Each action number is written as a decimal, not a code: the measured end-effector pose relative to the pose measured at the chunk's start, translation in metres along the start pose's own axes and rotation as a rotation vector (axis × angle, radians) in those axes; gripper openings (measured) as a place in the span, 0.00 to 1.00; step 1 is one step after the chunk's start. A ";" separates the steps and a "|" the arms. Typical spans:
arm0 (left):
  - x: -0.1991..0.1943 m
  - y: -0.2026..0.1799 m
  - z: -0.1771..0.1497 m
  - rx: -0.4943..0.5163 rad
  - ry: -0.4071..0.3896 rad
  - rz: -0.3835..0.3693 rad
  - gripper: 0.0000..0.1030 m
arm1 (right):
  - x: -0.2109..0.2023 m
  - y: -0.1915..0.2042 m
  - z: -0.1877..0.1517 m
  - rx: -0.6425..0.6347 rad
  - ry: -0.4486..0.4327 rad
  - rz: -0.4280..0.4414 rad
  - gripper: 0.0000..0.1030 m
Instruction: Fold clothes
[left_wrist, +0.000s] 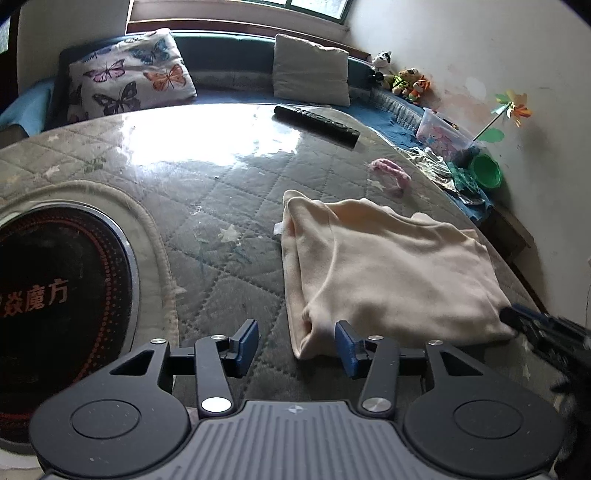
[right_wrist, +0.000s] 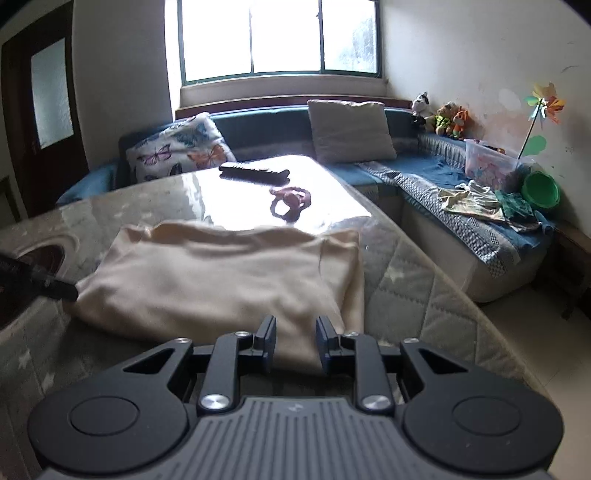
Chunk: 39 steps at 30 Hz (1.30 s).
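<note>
- Left gripper (left_wrist: 297, 347): jaws apart, nothing pinched. The near left corner of the cream garment (left_wrist: 388, 266) sits in the gap, close to the right-hand pad; no squeeze visible.
- Right gripper (right_wrist: 295, 345): jaws narrow but parted, with cream cloth lying between and under the fingers. Can't tell whether the pads actually press on it.
- Cream garment (right_wrist: 221, 280): folded into a rough rectangle, flat on the quilted table cover (left_wrist: 207, 206), running ahead of both sets of fingers. Each gripper is at one near corner; in each view the other gripper's tip touches the garment's far side edge.
- Beyond the fingers, past the garment: pink loop thing (left_wrist: 391, 171), then a black remote (left_wrist: 316, 123), both on the glossy top, well apart from the garment.
- Left of the left fingers: round black induction plate (left_wrist: 55, 291) set into the table.
- Far behind: butterfly cushion (left_wrist: 129, 77), plain cushion (left_wrist: 312, 70), plush toys (left_wrist: 402, 79) on the sofa back.
- Right of the fingers, on the sofa seat: clear storage box (right_wrist: 491, 162), green bowl (right_wrist: 541, 190), loose clothes (right_wrist: 476, 199).
</note>
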<state>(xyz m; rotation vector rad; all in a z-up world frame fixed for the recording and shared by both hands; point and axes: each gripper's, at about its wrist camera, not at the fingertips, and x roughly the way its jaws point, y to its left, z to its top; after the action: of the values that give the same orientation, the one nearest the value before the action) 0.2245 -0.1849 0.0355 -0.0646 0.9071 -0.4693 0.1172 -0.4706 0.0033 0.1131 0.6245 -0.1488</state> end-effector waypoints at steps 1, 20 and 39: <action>-0.002 0.000 -0.002 0.004 -0.001 0.001 0.50 | 0.005 -0.002 0.001 0.012 0.007 0.002 0.22; -0.043 -0.010 -0.042 0.096 -0.105 0.035 0.92 | -0.020 0.025 -0.017 0.051 -0.016 0.016 0.64; -0.071 -0.004 -0.073 0.109 -0.159 0.033 1.00 | -0.049 0.071 -0.040 -0.002 -0.016 -0.005 1.00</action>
<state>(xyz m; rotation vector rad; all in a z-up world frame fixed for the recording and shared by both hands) 0.1299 -0.1487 0.0435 0.0122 0.7243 -0.4749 0.0667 -0.3898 0.0043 0.1085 0.6086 -0.1541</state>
